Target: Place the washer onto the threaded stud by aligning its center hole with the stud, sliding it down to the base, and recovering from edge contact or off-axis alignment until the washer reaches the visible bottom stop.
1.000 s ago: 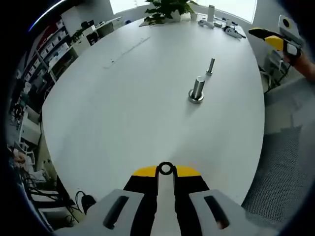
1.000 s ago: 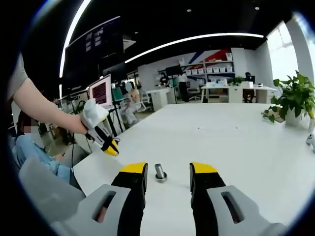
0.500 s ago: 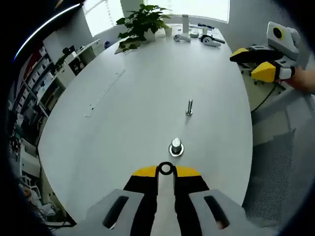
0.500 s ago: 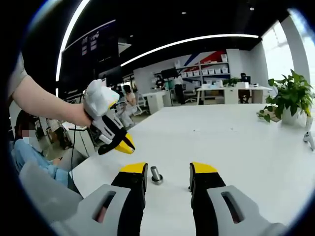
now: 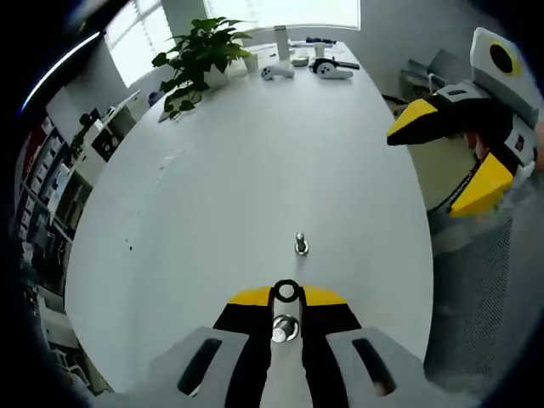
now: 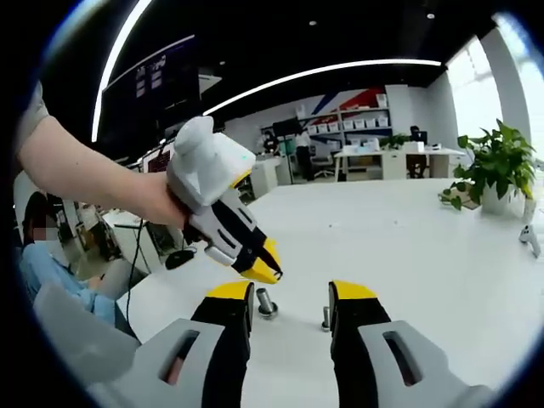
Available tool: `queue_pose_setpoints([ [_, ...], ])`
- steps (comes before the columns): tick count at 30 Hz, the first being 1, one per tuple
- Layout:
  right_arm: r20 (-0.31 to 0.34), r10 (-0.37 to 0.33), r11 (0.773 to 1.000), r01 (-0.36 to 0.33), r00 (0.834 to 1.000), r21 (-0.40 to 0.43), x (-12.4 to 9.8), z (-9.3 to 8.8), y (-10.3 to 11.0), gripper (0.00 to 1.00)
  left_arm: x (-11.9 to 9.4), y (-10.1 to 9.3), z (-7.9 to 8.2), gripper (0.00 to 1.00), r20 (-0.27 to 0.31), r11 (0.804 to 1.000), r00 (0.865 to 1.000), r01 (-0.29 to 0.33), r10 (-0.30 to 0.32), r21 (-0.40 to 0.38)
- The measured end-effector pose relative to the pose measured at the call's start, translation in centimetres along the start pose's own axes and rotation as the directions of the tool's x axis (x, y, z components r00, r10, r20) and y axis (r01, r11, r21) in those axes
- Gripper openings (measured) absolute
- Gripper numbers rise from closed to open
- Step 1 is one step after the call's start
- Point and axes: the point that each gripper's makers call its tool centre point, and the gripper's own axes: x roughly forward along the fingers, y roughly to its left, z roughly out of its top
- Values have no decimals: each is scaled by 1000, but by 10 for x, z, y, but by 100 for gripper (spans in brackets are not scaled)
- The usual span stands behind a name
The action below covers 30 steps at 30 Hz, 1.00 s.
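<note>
my left gripper (image 5: 286, 295) has its jaws together, pinching a small metal washer (image 5: 286, 293) at the yellow tips, over the near edge of the white table (image 5: 221, 170). just below the tips a metal cylinder (image 5: 283, 330) shows between the jaws (i cannot tell whether it touches them). the threaded stud (image 5: 300, 244) stands upright on the table a little farther out, apart from the washer. a potted plant (image 5: 194, 51) and some small devices sit at the far end. my right gripper (image 6: 289, 293) has its jaws apart, holding nothing; in its view the left gripper (image 6: 265, 270) hangs just above the cylinder (image 6: 264, 303), with the stud (image 6: 325, 318) beside my right jaw.
</note>
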Motion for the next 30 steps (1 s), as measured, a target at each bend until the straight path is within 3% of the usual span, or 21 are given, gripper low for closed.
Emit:
queue_pose_setpoints([
  [4, 12, -26, 1000, 26, 1000, -4, -2, 3, -4, 41, 19, -4, 15, 9, -6, 1000, 1000, 17, -17, 13],
  [8, 21, -55, 999, 55, 998, -1, -4, 5, -11, 44, 37, -10, 21, 9, -35, 999, 999, 42, -41, 34],
  [17, 10, -69, 997, 69, 998, 30, -5, 2, -17, 46, 60, -12, 21, 9, -91, 997, 994, 62, -57, 54],
  [30, 4, -57, 997, 56, 998, 44, -4, 0, -15, 46, 71, -14, 16, 9, -143, 996, 988, 67, -57, 62],
])
